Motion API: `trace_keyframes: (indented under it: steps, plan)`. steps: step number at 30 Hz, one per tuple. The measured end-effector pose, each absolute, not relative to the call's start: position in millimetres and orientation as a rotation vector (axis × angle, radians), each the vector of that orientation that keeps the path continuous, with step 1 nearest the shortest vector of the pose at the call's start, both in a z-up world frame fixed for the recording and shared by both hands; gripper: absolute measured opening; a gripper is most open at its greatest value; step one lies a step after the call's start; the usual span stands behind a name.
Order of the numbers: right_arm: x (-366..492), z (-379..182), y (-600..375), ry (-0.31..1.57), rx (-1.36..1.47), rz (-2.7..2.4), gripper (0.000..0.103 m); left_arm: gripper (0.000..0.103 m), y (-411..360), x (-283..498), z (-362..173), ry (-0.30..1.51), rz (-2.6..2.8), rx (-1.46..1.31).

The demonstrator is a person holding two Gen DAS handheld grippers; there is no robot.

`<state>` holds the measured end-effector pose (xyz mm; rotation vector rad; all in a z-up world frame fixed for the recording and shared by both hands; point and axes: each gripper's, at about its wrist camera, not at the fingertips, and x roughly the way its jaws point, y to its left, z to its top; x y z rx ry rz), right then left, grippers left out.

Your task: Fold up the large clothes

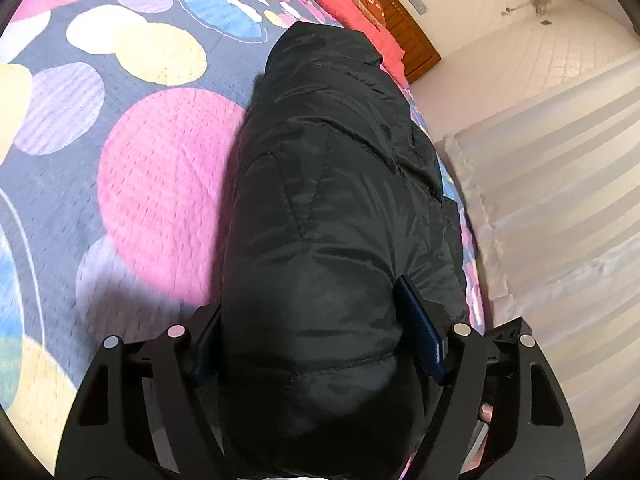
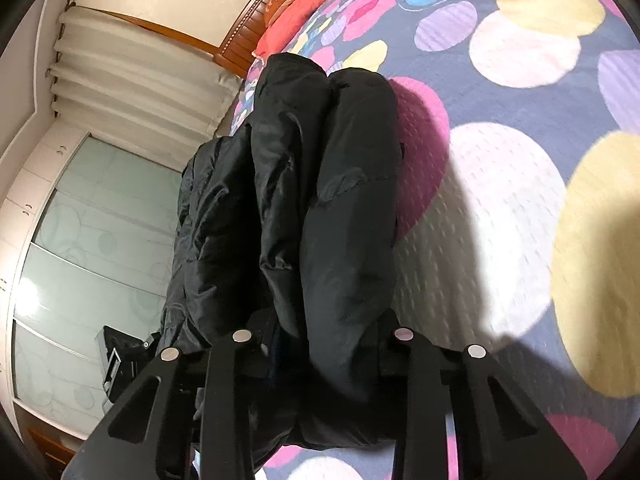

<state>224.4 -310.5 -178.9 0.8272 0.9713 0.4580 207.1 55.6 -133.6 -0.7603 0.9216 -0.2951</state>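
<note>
A black padded jacket (image 1: pixel 320 180), folded into a long thick bundle, lies along the edge of a bed with a spotted quilt (image 1: pixel 160 184). My left gripper (image 1: pixel 312 320) holds the near end of the bundle, with the blue pads (image 1: pixel 420 340) pressing on both of its sides. In the right wrist view the same jacket (image 2: pixel 328 200) runs away from me in several puffy folds. My right gripper (image 2: pixel 324 328) is shut on its near end, and the cloth hides the fingertips. Part of the jacket hangs over the bed's side (image 2: pixel 192 240).
A red pillow (image 1: pixel 352 12) and a wooden headboard (image 1: pixel 404 20) are at the far end of the bed. Pale curtains (image 1: pixel 560 184) hang close beside the bed's edge. A glass-fronted wardrobe (image 2: pixel 92 240) stands beyond it. A person's fingertip (image 1: pixel 486 414) shows behind the left gripper.
</note>
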Motion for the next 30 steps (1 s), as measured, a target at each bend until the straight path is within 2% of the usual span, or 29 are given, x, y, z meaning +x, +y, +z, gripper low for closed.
trace_keyframes:
  steps: [18,30]
  plan:
    - [225,-200,-321,0.968,0.908,0.464,0.032,0.077,54,199,-142,0.898,-0.272,-0.709]
    - [216,-194,-324,0.942,0.917,0.432,0.046,0.087,60,195,-142,0.890,-0.265,-0.718]
